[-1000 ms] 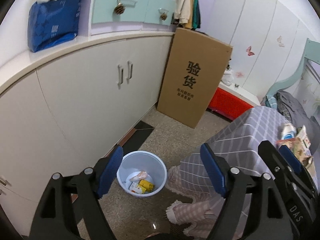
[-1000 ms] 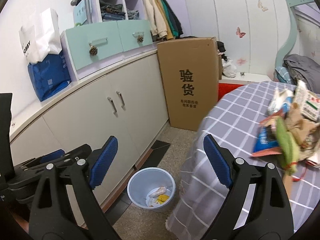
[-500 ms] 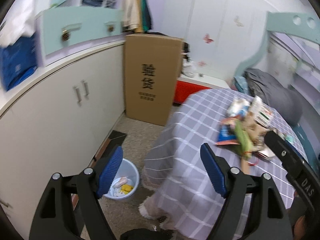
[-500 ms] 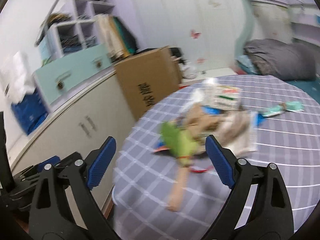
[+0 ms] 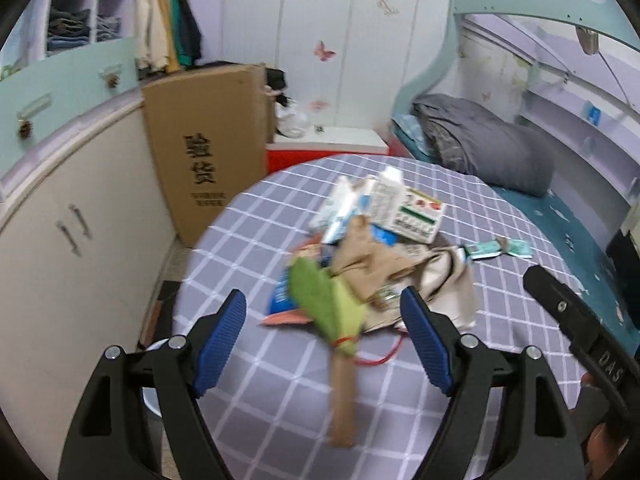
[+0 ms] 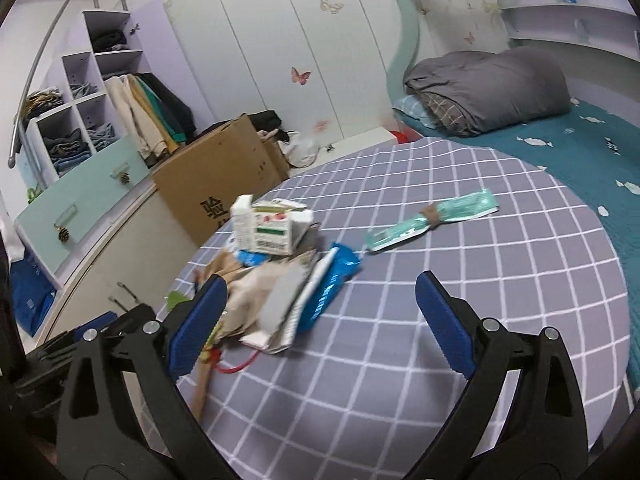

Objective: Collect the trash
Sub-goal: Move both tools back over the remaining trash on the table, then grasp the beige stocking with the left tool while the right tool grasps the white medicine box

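Note:
A pile of trash lies on the round table under a grey checked cloth [image 5: 280, 380] [image 6: 440, 320]. In it are a green wrapper [image 5: 320, 300], crumpled brown paper [image 5: 368, 264], a white carton [image 5: 400, 208] [image 6: 272, 228] and a blue packet [image 6: 332, 280]. A teal wrapper [image 5: 496, 248] [image 6: 432, 216] lies apart on the right. My left gripper [image 5: 322, 298] hovers before the pile, its jaws wide and closing a little, empty. My right gripper [image 6: 320, 282] is beside it on the right, its jaws opening, empty. A sliver of the pale blue bin [image 5: 152, 396] shows behind the left finger.
A tall cardboard box [image 5: 204, 152] leans on the white cabinets [image 5: 60, 240] left of the table. Behind it stands a red box [image 5: 320, 156] with a white top. A bed with a grey quilt [image 6: 488, 88] runs along the right side.
Both views have swung right, from the floor bin and the cabinets to the table top and its trash pile. The right jaws stand a little wider than before.

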The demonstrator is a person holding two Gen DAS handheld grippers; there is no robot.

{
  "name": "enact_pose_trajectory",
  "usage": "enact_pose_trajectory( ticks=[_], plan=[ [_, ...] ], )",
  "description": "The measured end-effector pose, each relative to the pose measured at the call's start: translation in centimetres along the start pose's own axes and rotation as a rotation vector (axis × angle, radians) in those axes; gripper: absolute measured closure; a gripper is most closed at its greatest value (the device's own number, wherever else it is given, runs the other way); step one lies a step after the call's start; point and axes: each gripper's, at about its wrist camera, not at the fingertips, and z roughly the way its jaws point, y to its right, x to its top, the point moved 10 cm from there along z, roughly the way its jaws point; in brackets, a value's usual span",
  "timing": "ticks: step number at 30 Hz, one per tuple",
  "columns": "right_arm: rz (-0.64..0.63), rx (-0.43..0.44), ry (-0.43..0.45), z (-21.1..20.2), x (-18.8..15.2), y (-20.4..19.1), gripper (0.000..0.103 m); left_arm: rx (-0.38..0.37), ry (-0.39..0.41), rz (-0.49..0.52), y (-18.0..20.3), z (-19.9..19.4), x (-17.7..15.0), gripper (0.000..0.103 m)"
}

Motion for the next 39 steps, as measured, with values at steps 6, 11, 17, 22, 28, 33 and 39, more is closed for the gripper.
enact_pose_trajectory(
  ticks=[6,11,17,22,28,33,39],
  plan=[
    [0.000,0.003,-0.009,0.9,1.1,1.4,0.010,-0.032,-0.058,-0.032,2.0,3.4,1.3,0.032],
    [-0.021,0.011,-0.021,2.2,2.2,2.0,0.010,-0.046,-0.102,-0.075,2.2,6.1,1.6,0.042],
    [-0.053,0.014,-0.054,4.0,2.8,1.9,0.009,-0.032,-0.149,-0.083,2.1,8.9,1.4,0.045],
    [-0.080,0.020,-0.087,5.3,2.7,1.4,0.010,-0.030,-0.172,-0.093,1.6,9.6,0.8,0.088],
    [-0.126,0.028,-0.099,6.1,3.1,0.0,0.010,-0.129,-0.112,-0.160,0.7,7.6,1.9,0.095],
    [-0.195,0.014,-0.129,7.5,3.9,-2.2,0.009,-0.156,-0.028,-0.218,-0.3,4.9,3.7,0.095],
    [-0.189,0.008,-0.199,10.0,4.2,-5.4,0.009,0.008,0.089,-0.241,-4.5,3.1,6.2,0.095]
  ],
)
